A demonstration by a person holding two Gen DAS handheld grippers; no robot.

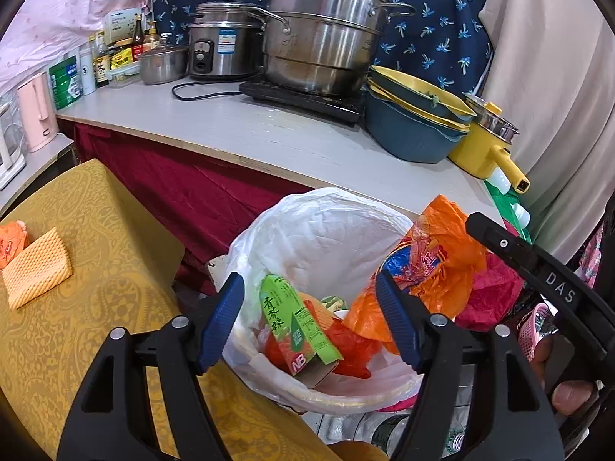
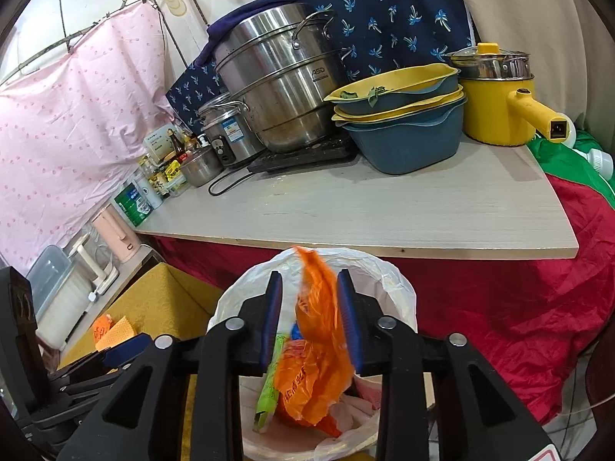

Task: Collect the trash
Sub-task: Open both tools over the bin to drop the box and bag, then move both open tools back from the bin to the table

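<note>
Left of the lined trash bin (image 1: 326,395), your left gripper (image 1: 309,320) hangs spread and empty above the green carton (image 1: 298,326) already inside. Over that bin's mouth, your right gripper (image 2: 311,324) holds the orange plastic bag (image 2: 319,330) between its pads; the bag hangs lengthwise straight down toward the bin. Whether the pads actually press it stays unclear.

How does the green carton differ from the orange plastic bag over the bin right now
The green carton is a stiff printed box lying inside the lined trash bin, free of either gripper. The orange plastic bag is soft and crumpled, hanging between the right gripper fingers above the bin. Both are trash.
</note>
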